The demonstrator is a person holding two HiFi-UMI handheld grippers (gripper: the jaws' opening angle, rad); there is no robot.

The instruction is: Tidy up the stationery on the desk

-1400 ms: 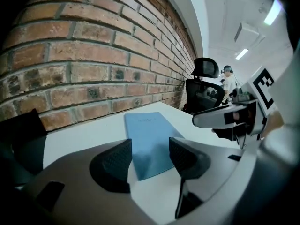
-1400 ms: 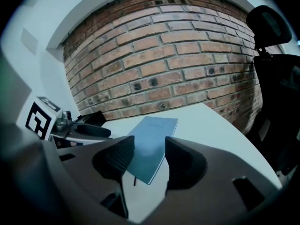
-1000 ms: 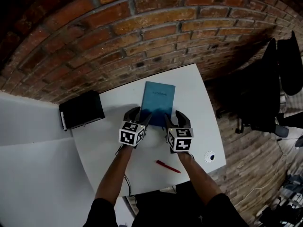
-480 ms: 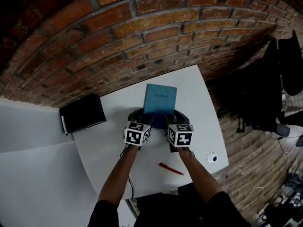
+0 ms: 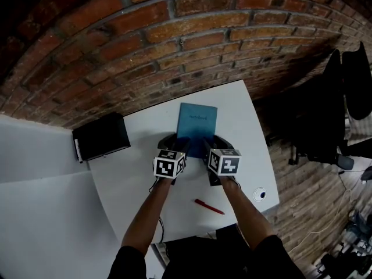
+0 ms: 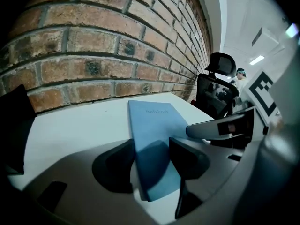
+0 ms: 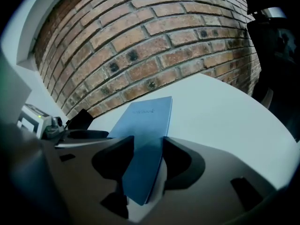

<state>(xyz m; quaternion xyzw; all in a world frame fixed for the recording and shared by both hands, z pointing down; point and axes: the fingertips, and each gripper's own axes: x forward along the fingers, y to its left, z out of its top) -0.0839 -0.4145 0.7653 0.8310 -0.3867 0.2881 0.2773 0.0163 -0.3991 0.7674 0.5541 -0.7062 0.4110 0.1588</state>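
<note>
Notebook (image 5: 196, 127): on the desk (image 5: 247, 112), mid-way across, far end toward the wall (image 5: 174, 45)
Left gripper (image 5: 174, 143): at the notebook's near left corner, straddling its edge
Right gripper (image 5: 214, 144): at the near right corner, likewise
Pen (image 5: 207, 206): on the desk, nearer the person than the right gripper
Case (image 5: 102, 135): desk's left end, well apart from the notebook
Chair (image 5: 343, 97): right of the desk

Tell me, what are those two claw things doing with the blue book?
A person holds a gripper in each hand. The left gripper and the right gripper both sit at the near end of the blue notebook, which lies on the white desk. Each has its jaws apart with the notebook's edge between them, seemingly not pinched. A red pen lies nearer the person.
</note>
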